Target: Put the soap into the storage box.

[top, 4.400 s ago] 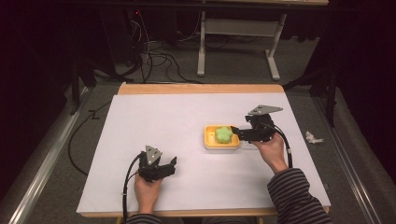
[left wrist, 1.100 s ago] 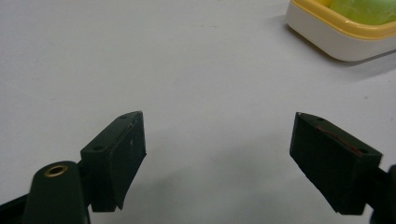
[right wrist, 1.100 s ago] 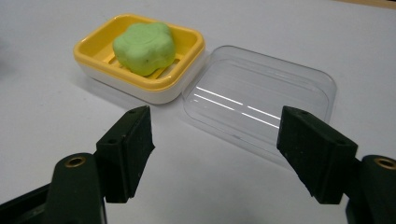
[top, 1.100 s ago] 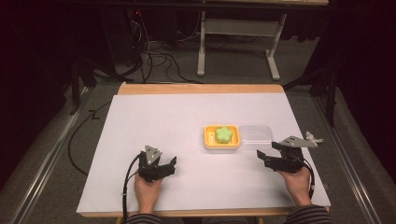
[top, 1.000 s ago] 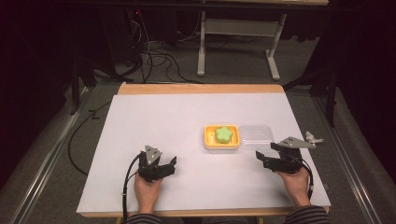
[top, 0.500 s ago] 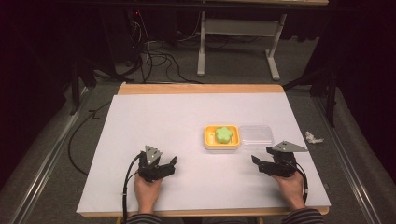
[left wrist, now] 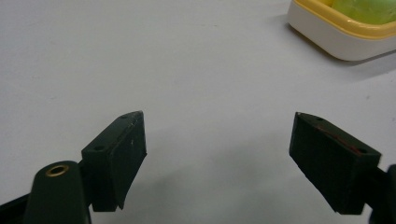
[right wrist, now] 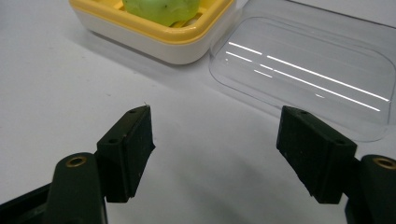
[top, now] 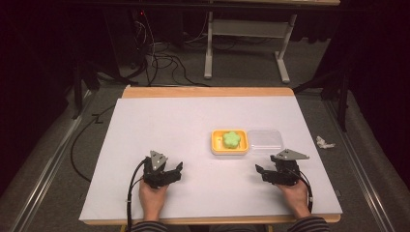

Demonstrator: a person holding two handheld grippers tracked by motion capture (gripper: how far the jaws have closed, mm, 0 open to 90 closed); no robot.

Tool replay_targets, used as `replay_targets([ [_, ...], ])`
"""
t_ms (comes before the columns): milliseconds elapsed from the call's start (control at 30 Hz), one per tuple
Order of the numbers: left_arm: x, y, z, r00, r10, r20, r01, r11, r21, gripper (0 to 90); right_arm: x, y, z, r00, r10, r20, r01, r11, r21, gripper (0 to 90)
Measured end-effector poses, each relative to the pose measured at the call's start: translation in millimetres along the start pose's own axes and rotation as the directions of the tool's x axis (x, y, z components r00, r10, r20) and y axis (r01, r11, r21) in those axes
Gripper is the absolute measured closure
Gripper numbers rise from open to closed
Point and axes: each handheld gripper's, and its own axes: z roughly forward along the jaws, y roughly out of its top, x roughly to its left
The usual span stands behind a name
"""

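A yellow soap dish [top: 218, 146] holds a green flower-shaped soap [top: 231, 139] near the table's middle right. Its clear plastic lid [top: 264, 140] lies flat on the table beside it, to the right. My right gripper [top: 260, 170] rests open near the front right, just short of the lid [right wrist: 308, 60] and the dish [right wrist: 154, 39]; nothing sits between its jaws. My left gripper [top: 178, 169] rests open at the front left with bare table between its jaws; the dish [left wrist: 327, 35] shows at the upper right of its view.
The white table [top: 164, 121] has a wooden far edge [top: 208, 92]. A crumpled white scrap [top: 325, 142] lies on the floor off the right side. Cables [top: 159, 58] and a metal stand [top: 241, 38] sit on the floor behind the table.
My right gripper came away from the dish with the clear lid left beside it, then settled at the front right and slid a little leftward. The left gripper stayed put.
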Motion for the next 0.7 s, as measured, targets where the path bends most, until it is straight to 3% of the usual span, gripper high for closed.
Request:
replay_targets([
  [467, 0.2, -0.3, -0.1, 1.0000, 0.009, -0.001, -0.009, 1.0000, 0.002, 19.4, 8.7, -7.1, 15.0, 0.9998, -0.019, -0.001, 0.019, 0.999, 0.041, 27.9],
  [700, 0.1, -0.1, -0.2, 1.0000, 0.005, 0.000, -0.005, 1.0000, 0.001, 19.3, 12.5, -8.0, 15.9, 0.9985, -0.048, 0.025, 0.047, 0.998, 0.045, 28.1],
])
